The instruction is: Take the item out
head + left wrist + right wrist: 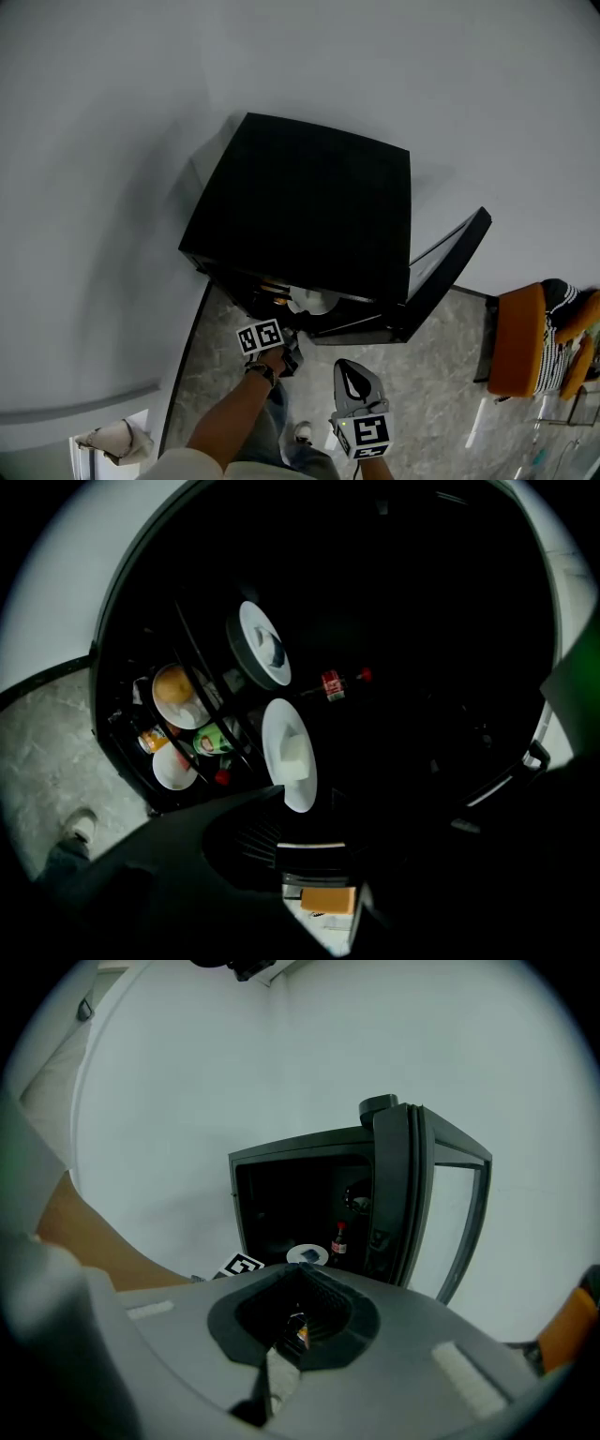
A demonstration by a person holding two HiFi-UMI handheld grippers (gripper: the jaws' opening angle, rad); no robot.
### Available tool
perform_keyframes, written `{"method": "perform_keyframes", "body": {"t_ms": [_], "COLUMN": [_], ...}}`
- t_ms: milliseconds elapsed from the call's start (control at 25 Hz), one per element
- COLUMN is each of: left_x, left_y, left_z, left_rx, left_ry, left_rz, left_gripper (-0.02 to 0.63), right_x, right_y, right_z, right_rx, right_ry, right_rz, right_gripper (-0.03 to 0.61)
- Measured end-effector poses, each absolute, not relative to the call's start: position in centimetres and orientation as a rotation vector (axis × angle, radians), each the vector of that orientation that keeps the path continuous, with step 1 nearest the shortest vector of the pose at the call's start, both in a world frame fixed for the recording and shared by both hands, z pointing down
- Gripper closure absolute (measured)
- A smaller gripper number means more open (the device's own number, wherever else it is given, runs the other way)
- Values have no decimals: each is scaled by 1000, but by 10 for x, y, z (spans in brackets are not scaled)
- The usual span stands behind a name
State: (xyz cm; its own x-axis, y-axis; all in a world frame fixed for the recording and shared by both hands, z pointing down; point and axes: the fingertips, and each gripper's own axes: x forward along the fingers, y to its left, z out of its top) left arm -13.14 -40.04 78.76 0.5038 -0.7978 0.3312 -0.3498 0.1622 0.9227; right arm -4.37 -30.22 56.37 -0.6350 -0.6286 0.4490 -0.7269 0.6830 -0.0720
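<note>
A black cabinet (309, 206) stands against the wall with its glass door (450, 272) swung open to the right. On its racks I see a white plate (289, 752) bearing a pale block, a second plate (261, 644) with a dark item, a small red-labelled bottle (333, 682), an orange in a bowl (176, 694) and cans. My left gripper (291, 345) is at the cabinet's mouth, open (323, 822), nothing between its jaws, just short of the plate with the block. My right gripper (352, 370) hangs back outside, shut and empty (300, 1286); its view shows a plate (307, 1256) and the bottle (339, 1238).
An orange chair (523, 352) with striped cloth stands to the right, beyond the open door. Grey marble floor (441, 375) lies in front of the cabinet, with the person's shoe (302, 433) on it. A white wall (141, 141) backs the cabinet.
</note>
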Motion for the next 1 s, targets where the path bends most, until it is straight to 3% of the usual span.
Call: {"method": "perform_keyframes", "body": {"t_ms": [280, 600, 1000], "left_x": [-124, -120, -124], "left_y": [-413, -424, -403], "left_z": [821, 824, 820], "left_rx": [1332, 1315, 1222], "left_ry": [-1087, -1095, -1078], "left_rz": [-441, -492, -600], "left_gripper": [455, 563, 581], "right_x": [-38, -26, -18], "right_y": [-299, -301, -301], "right_z": [581, 589, 589], "right_rx": [1032, 1042, 1044], "right_ry": [-2461, -2444, -2453], "right_rz": [393, 406, 403], "right_gripper": [571, 571, 571]}}
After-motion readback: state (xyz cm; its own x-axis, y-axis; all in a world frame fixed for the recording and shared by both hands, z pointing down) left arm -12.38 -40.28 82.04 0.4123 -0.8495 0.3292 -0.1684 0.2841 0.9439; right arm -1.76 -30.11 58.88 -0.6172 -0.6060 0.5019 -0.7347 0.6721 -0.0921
